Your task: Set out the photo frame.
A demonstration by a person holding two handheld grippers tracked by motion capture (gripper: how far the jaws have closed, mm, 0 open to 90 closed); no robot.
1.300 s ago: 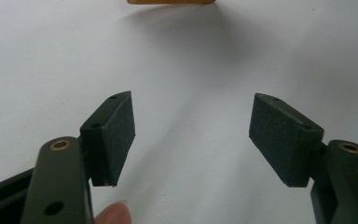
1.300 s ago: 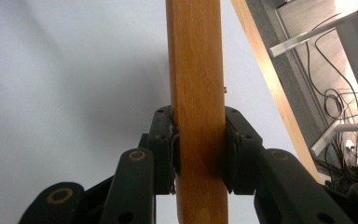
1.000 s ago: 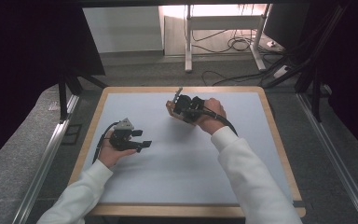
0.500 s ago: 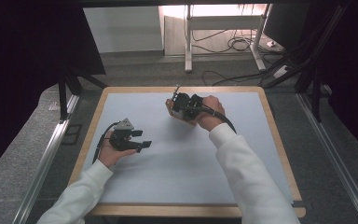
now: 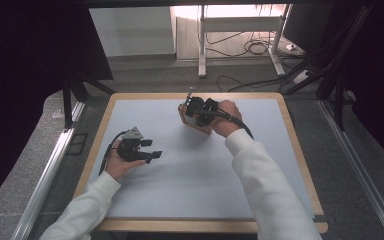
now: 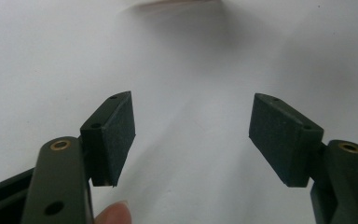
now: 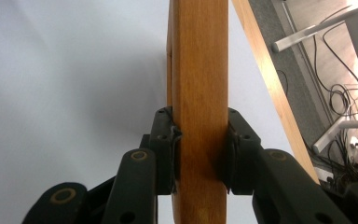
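A light brown wooden block [image 5: 196, 127] stands on edge at the back middle of the pale mat [image 5: 205, 175]. My right gripper [image 5: 188, 112] is shut on it from the right side. In the right gripper view the block [image 7: 200, 70] rises as a narrow upright slab, and the right gripper [image 7: 200, 140] presses both pads on its two faces. My left gripper [image 5: 155, 149] rests low over the mat's left part, pointing right, well apart from the block. In its own view the left gripper [image 6: 191, 135] stands open over bare mat, with a fingertip at the bottom edge.
The mat lies in a wooden-rimmed tabletop [image 5: 190, 95]. Metal rails [image 5: 45, 175] run along both sides on the grey floor. Behind the table are white desk legs [image 5: 201, 45] and loose cables [image 5: 252, 47]. Dark screens [image 5: 25, 60] close off the left and right.
My right hand has shifted very slightly with the block still held. The left gripper has stayed in place.
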